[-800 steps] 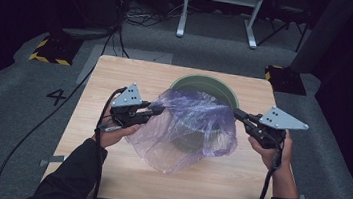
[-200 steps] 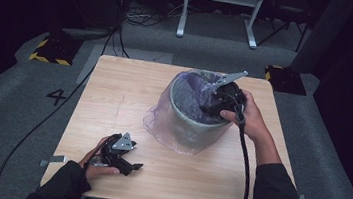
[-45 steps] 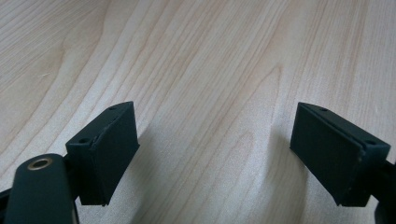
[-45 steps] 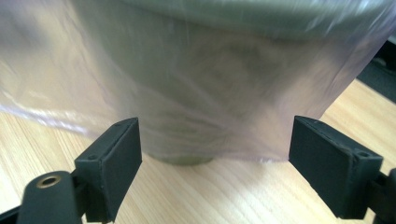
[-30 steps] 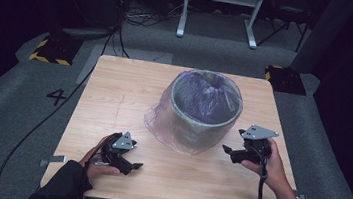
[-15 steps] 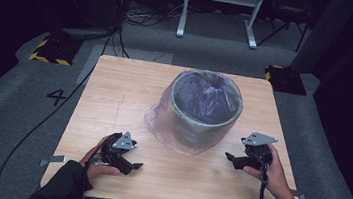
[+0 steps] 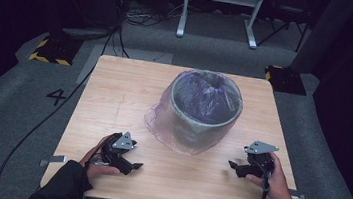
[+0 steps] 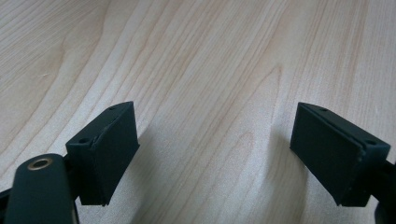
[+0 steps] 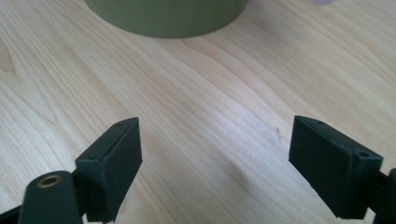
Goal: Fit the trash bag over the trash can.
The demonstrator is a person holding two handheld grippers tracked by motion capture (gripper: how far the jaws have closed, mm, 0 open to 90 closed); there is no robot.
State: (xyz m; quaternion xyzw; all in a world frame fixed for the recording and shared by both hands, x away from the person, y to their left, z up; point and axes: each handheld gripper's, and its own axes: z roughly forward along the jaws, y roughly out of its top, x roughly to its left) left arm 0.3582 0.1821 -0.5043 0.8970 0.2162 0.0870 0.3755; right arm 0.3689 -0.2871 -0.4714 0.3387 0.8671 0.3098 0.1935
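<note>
A round olive-green bin [image 7: 202,117] stands on the wooden table [image 7: 115,92], lined with a thin purple plastic bag [image 7: 159,120] whose edge drapes down over its outside. My left gripper [image 7: 134,166] rests near the table's front left, held in a hand, its jaws wide apart over bare wood [image 8: 210,140]. My right gripper [image 7: 234,167] sits low at the front right, open and holding nothing, pointing toward the bin. In the right gripper view the bin's base [image 9: 168,18] lies just ahead of the jaws.
The table stands on grey carpet with a painted number [image 7: 57,97] at the left. Cables [image 7: 35,128] trail off the table's left side. A white metal frame [image 7: 220,9] stands behind, and black-and-yellow blocks [image 7: 49,50] flank the far corners.
My right gripper has come down and a little toward the front edge, settling close to the tabletop. The left gripper, the bin and the bag have stayed put.
</note>
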